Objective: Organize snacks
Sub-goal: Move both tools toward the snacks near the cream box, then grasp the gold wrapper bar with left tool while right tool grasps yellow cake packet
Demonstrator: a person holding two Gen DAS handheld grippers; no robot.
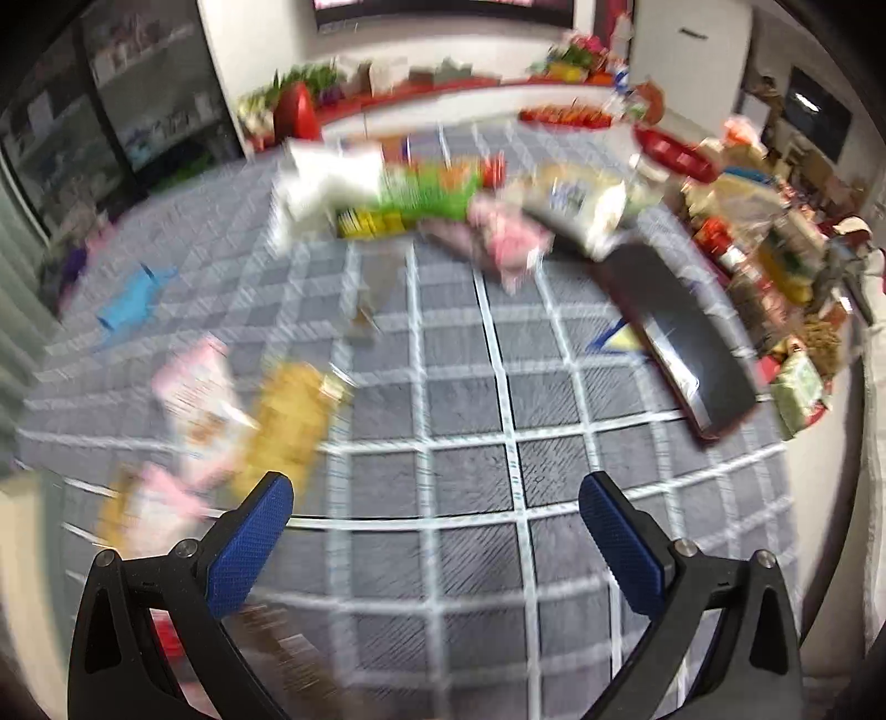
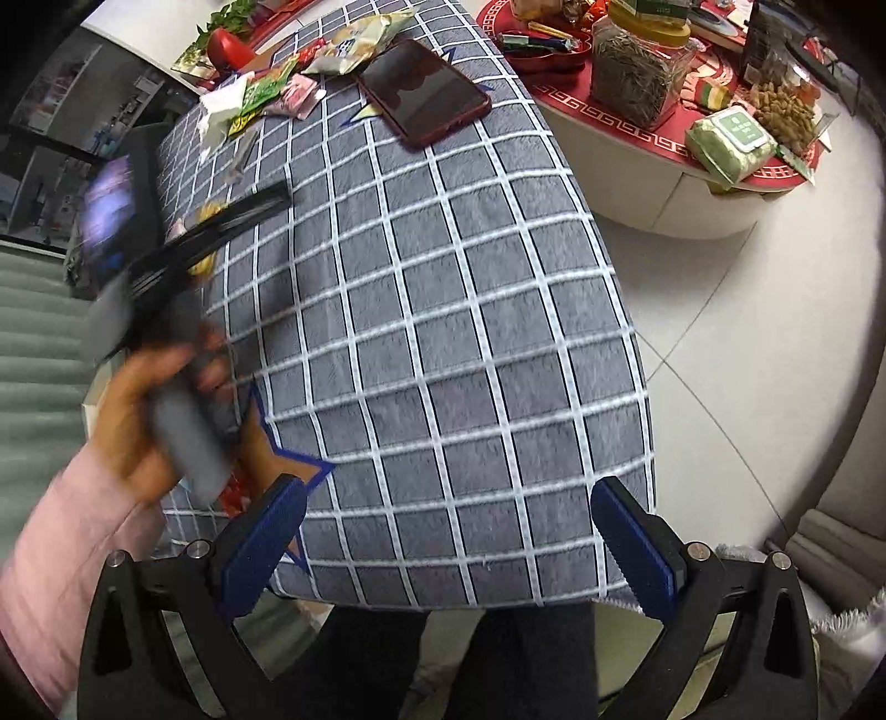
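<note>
Both the left gripper (image 1: pixel 434 490) and the right gripper (image 2: pixel 448 498) hang wide open, empty, over the grey checked tablecloth (image 2: pixel 443 332); the crinkly snack packets (image 2: pixel 293 83) lie heaped at its far end beside a dark red-edged phone (image 2: pixel 423 91)

You have open checked tabletop (image 2: pixel 443 332) ahead; the phone (image 2: pixel 426 91) and snack packets (image 2: pixel 288 83) crowd the far end.

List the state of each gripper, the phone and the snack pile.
Left gripper: open, empty, above the cloth.
Right gripper: open, empty, over the near cloth edge.
Phone: flat on the checked cloth, screen dark.
Snack packets: loose heap at the far end, beside the phone.
</note>
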